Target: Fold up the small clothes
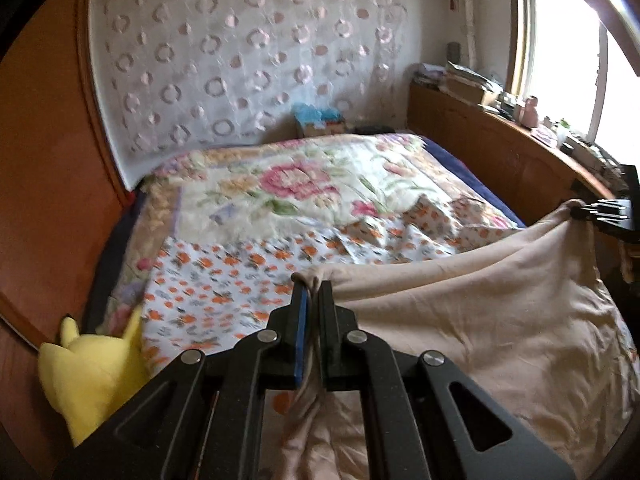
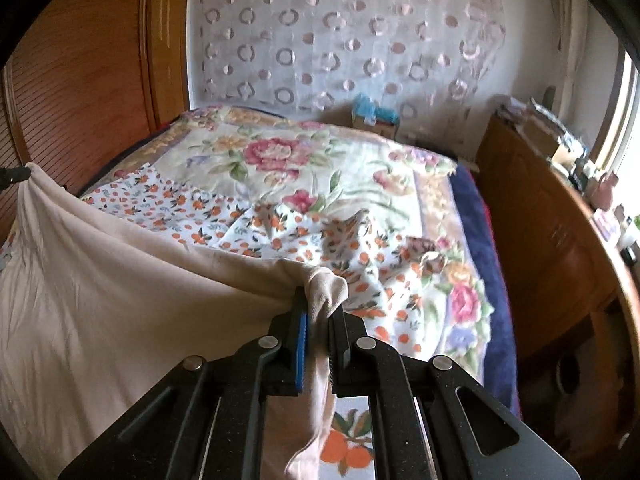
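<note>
A beige garment [image 1: 480,320] hangs spread between my two grippers above the bed. My left gripper [image 1: 312,284] is shut on one corner of it. My right gripper [image 2: 320,300] is shut on the other corner, which bunches over the fingertips. The garment [image 2: 100,300] sags between them and drapes down toward me. The right gripper also shows in the left wrist view [image 1: 592,210] at the right edge, and the left gripper's tip shows in the right wrist view [image 2: 12,176] at the left edge.
Under the garment lies a white cloth with orange flowers [image 1: 224,276] on a floral blanket [image 1: 288,184] covering the bed. A yellow plush toy [image 1: 92,376] sits at the bed's left edge. A wooden headboard shelf [image 1: 500,136] with clutter runs along the right, below a window.
</note>
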Action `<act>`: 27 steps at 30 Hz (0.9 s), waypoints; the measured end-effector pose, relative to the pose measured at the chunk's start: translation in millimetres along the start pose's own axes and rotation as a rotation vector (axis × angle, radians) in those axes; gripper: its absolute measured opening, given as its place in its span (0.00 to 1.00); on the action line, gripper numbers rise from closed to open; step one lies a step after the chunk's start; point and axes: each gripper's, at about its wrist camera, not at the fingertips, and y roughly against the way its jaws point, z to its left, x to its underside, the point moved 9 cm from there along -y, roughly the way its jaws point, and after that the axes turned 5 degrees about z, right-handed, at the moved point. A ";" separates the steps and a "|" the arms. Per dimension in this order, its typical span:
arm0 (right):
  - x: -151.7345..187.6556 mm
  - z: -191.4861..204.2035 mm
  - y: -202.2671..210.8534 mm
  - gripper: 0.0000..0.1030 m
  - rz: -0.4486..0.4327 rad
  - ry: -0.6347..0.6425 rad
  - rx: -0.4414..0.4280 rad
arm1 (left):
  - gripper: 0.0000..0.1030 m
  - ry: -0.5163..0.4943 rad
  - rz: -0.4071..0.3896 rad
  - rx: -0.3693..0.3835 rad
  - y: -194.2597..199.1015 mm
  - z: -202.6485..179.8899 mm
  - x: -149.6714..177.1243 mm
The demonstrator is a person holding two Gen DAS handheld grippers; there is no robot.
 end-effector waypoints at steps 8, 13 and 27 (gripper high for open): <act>17.1 2.6 41.7 0.48 -0.011 -0.057 -0.019 | 0.61 -0.019 0.037 0.006 24.4 -7.5 33.6; 67.5 10.9 80.3 0.48 -0.008 -0.084 -0.070 | 0.67 -0.023 0.074 0.028 39.8 -15.8 73.2; 158.4 -1.7 116.4 0.48 0.107 -0.188 -0.152 | 0.67 0.002 0.209 0.044 27.7 -23.2 150.8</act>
